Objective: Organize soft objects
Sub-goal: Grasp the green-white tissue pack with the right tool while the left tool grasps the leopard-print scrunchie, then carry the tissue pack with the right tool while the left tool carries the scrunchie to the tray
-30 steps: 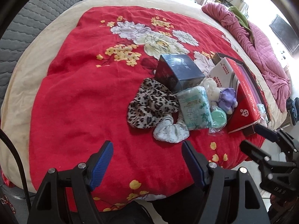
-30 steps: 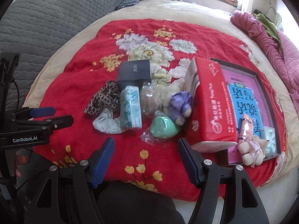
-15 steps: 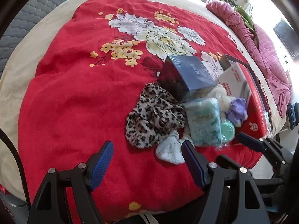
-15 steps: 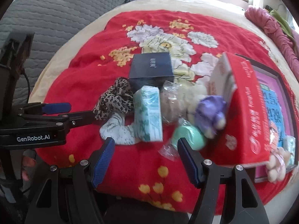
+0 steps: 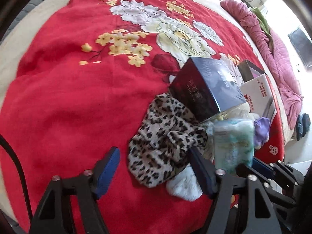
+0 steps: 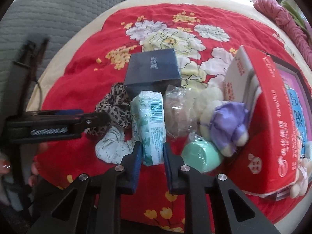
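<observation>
A pile lies on the red floral blanket (image 5: 68, 107). My right gripper (image 6: 151, 154) is shut on the near end of a green-and-white tissue pack (image 6: 149, 124), also seen in the left wrist view (image 5: 233, 140). My left gripper (image 5: 154, 167) is open, its fingers either side of the near edge of a leopard-print cloth (image 5: 165, 140), which also shows in the right wrist view (image 6: 115, 107). A pale scrunchie (image 6: 111, 148) lies left of the pack. A plush toy in a purple dress (image 6: 226, 122), a green round item in plastic (image 6: 200, 154) and a clear bag (image 6: 179, 111) lie to its right.
A dark blue box (image 6: 154, 68) stands behind the pile and leans over the leopard cloth in the left wrist view (image 5: 206, 89). A red tissue carton (image 6: 261, 117) rests on a dark tray (image 6: 298, 72) at the right. A pink quilt (image 5: 276, 58) lies far right.
Both grippers have moved forward into the pile. The right gripper has closed from wide open onto the tissue pack. The left gripper has come down around the leopard cloth, still open.
</observation>
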A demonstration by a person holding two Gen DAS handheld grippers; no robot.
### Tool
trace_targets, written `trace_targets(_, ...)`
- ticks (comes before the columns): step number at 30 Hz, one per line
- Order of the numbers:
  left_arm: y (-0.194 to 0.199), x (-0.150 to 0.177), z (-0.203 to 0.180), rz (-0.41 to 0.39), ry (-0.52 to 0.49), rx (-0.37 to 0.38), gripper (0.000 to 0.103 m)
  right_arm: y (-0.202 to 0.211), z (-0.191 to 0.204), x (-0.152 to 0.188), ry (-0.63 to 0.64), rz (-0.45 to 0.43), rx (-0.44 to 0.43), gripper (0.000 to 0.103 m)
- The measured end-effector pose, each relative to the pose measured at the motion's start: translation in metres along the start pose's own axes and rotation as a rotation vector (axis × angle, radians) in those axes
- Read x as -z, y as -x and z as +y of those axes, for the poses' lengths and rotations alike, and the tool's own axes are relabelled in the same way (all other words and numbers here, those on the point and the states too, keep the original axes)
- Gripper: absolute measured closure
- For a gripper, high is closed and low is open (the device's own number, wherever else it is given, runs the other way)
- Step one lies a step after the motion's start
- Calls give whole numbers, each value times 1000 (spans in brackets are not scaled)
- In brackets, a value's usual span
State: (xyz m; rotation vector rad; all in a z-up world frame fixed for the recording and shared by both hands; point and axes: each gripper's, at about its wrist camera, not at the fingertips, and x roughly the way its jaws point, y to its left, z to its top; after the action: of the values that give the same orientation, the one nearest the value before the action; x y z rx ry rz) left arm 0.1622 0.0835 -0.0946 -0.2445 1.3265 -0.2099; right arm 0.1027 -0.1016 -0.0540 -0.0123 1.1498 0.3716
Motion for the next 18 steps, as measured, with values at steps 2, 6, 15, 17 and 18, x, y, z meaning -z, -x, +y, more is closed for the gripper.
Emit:
trace_targets(2, -5, -2, -2, 9, -2, 21, 60, 9, -2, 0, -1, -19, -7, 81)
trace_targets(6, -11, -4, -6, 9, -7, 47, 86, 26, -6, -2, -5, -42, -8, 81)
trace_targets(15, 17, 1, -7, -60, 0, 84, 91, 51, -14, -4, -40, -89, -2, 81)
trace_targets(17, 31, 2, -9, -91, -7, 72, 91, 55, -13, -4, -44, -99, -1, 81)
trace_targets(18, 37, 3, -10, -101, -9, 64, 91, 58, -12, -4, -44, -105, -4, 81)
